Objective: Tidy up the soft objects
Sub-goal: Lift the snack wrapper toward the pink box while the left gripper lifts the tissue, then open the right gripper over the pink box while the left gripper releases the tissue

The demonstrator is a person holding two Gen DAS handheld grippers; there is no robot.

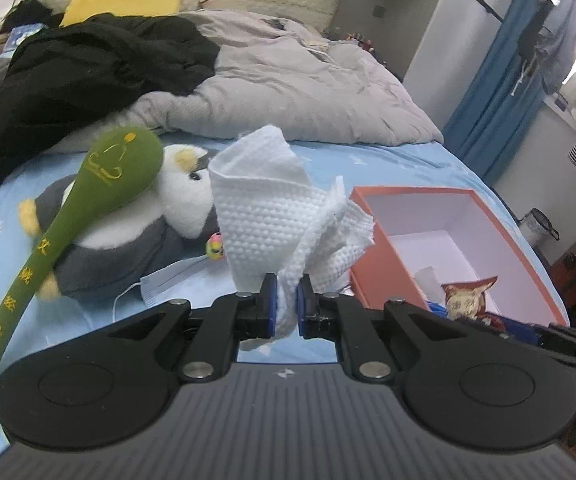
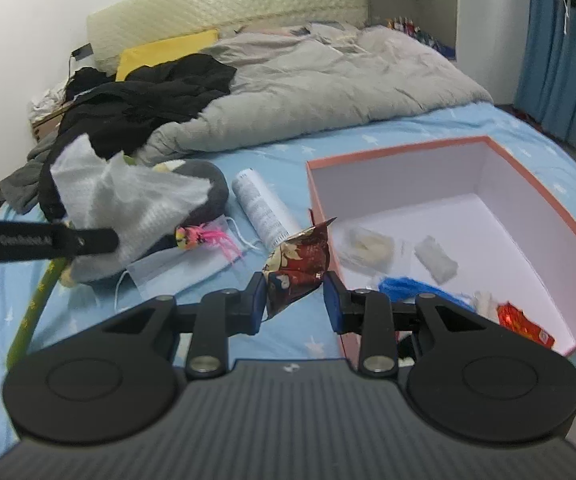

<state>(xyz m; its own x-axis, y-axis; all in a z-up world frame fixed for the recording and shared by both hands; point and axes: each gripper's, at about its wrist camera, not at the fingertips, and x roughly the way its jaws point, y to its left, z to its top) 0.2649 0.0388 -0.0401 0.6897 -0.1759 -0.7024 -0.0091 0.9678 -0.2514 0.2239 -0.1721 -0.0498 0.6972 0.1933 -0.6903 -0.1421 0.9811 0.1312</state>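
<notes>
My left gripper (image 1: 287, 300) is shut on a white textured cloth (image 1: 264, 204) and holds it up over the blue bed sheet; the cloth also shows in the right wrist view (image 2: 116, 196). My right gripper (image 2: 295, 294) holds a red snack packet (image 2: 298, 266) between its fingers, just left of the orange box (image 2: 520, 184). The box holds several small items, among them a blue tuft (image 2: 416, 286) and a red packet (image 2: 524, 320). A grey-and-white plush penguin (image 1: 128, 232) lies on the bed with a green plush spoon (image 1: 100, 184) across it.
A face mask (image 2: 176, 270), a pink feathered toy (image 2: 204, 236) and a rolled printed tube (image 2: 264, 208) lie on the sheet. Black clothes (image 1: 88, 76) and a grey duvet (image 1: 280, 80) fill the back of the bed. Blue curtains (image 2: 560, 40) hang at right.
</notes>
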